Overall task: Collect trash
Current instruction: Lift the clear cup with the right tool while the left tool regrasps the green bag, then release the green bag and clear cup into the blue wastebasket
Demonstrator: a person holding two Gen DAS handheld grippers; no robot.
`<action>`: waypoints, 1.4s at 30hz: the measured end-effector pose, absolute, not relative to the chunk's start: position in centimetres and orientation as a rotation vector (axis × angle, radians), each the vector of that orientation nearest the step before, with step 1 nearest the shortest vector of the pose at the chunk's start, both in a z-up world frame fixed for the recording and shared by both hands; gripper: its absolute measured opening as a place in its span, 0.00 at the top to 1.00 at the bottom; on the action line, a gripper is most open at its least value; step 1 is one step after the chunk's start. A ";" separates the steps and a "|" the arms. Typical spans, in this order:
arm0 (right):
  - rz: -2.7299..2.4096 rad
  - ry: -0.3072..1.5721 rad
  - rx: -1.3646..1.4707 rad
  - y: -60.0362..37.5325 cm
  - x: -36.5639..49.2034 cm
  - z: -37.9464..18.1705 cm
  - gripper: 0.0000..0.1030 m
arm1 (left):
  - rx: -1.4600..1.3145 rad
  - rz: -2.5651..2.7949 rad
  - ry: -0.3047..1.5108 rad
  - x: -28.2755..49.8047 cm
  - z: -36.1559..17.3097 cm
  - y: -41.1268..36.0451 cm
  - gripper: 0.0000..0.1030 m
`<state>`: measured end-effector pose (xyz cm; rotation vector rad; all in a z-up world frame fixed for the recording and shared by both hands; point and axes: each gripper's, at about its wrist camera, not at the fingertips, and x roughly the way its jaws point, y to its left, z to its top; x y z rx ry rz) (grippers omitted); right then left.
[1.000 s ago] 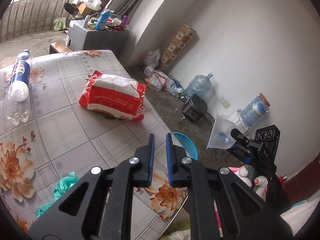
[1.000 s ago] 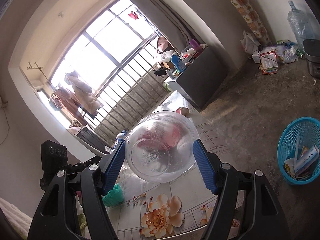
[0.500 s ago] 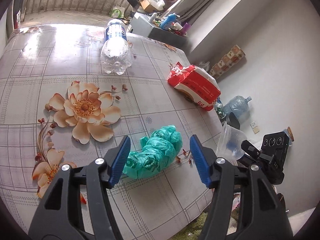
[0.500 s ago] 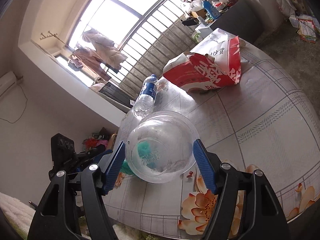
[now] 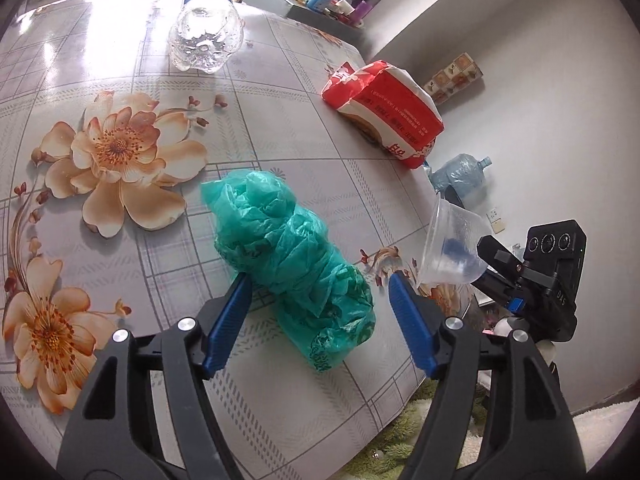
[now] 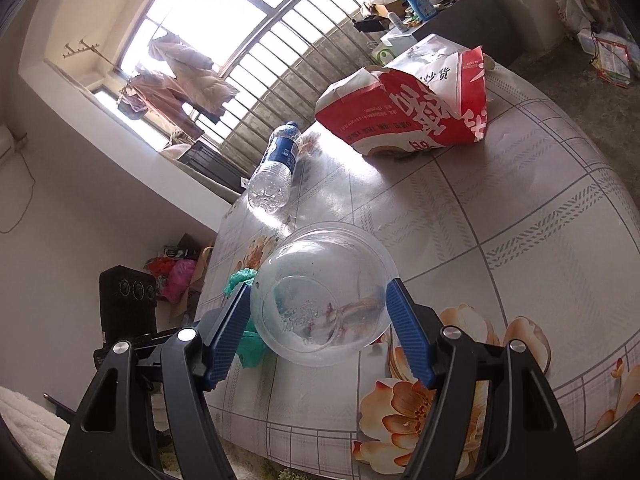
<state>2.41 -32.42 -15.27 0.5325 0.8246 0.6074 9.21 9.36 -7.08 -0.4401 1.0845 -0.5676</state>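
Left gripper (image 5: 320, 286) jaws opening, straddling the crumpled green plastic bag (image 5: 296, 264) lying near the front edge of the floral-patterned surface (image 5: 280, 120); pads apparently not pressing it, though contact on the left pad is hard to judge. Right gripper (image 6: 318, 300) clamps a clear plastic bowl (image 6: 324, 292) above the surface. Red-and-white paper bag (image 5: 384, 108) near the right edge; clear plastic bottle (image 5: 206, 28) toward the far edge.

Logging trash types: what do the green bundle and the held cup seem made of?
Green bundle: thin plastic film, likely a bag; crinkled, translucent, slightly glossy.
Cup: clear rigid plastic, apparently; the tablecloth shows through it, and it keeps its round shape in the right gripper.
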 end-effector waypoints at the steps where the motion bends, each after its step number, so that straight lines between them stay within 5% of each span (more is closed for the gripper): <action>1: 0.607 0.824 0.528 -32.4 2.3 -15.2 0.34 | -0.465 -0.571 1.089 9.7 -7.3 9.3 0.36; 6: 0.602 0.818 0.528 -32.7 2.4 -15.0 0.34 | -0.573 -0.559 1.105 10.6 -7.6 10.0 0.38; 10: 0.595 0.815 0.538 -33.2 2.3 -15.2 0.34 | -0.538 -0.524 1.108 11.0 -7.7 9.4 0.59; 22: 0.552 0.718 0.608 -38.0 1.3 -13.8 0.34 | -0.450 -0.644 1.073 10.5 -4.3 5.0 0.62; 33: 0.227 0.462 0.730 -52.0 -3.9 -10.5 0.34 | -0.237 -1.011 1.026 12.0 1.7 -11.0 0.62; 42: -0.111 0.454 0.958 -61.5 -6.3 -15.3 0.34 | -0.010 -1.141 1.147 13.1 -1.8 -26.6 0.62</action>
